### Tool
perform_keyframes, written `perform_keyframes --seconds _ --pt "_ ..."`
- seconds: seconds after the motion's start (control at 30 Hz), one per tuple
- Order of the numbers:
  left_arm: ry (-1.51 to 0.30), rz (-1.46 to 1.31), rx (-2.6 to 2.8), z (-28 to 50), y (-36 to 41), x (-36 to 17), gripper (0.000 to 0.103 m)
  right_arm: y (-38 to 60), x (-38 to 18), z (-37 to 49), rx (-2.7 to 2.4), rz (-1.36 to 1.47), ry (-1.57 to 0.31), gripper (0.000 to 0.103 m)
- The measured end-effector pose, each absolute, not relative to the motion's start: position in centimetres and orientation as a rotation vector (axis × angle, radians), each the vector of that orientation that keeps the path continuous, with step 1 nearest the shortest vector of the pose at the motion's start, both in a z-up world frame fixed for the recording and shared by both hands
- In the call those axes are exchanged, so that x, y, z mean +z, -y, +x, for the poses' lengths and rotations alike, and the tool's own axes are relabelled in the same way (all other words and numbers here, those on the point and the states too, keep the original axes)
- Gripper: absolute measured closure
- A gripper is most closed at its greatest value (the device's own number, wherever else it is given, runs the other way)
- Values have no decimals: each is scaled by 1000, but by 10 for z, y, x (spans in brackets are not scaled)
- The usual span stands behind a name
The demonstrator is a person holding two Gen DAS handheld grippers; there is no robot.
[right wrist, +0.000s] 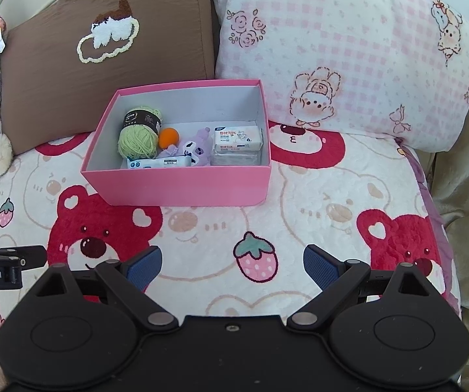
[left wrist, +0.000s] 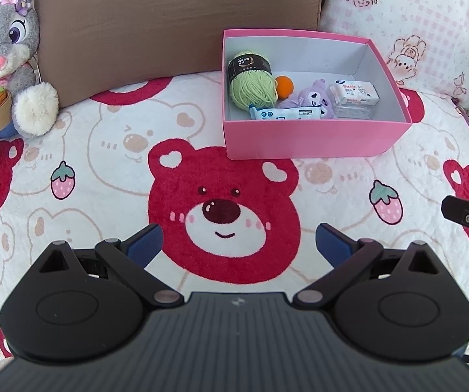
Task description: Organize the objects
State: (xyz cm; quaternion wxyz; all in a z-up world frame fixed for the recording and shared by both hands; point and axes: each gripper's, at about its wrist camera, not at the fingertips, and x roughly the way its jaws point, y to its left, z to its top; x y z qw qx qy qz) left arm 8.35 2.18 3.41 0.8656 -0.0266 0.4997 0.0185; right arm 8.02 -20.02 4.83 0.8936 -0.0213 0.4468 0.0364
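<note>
plush rabbit (left wrist: 4,55) sits at the far left against the brown cushion (left wrist: 175,29). my left claw (left wrist: 238,243) hangs wide and empty above the bear-print blanket (left wrist: 104,176), over a red bear face. further right the pink box (right wrist: 182,186) stands on the blanket before the cushions, and inside it, left to right, lie the green yarn ball (right wrist: 138,135), the orange ball (right wrist: 168,138), a flat wipes packet (right wrist: 159,162), a purple plush toy (right wrist: 198,148) and a tissue pack (right wrist: 237,137). my right claw (right wrist: 233,266) is also wide, holding nothing, above a strawberry print; behind it leans the pink checked pillow (right wrist: 348,52).
</note>
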Motion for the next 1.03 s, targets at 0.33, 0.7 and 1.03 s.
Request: perform_keyframes --seconds 0.33,0.7,1.03 --pt "-1050 -52 39 83 -22 34 2 201 47 80 73 -43 -929 7" --pt "-1041 -48 33 82 -20 35 2 201 47 80 74 -43 -931 7" --pt "-1045 -50 30 83 -21 35 2 200 46 78 72 -41 -934 7"
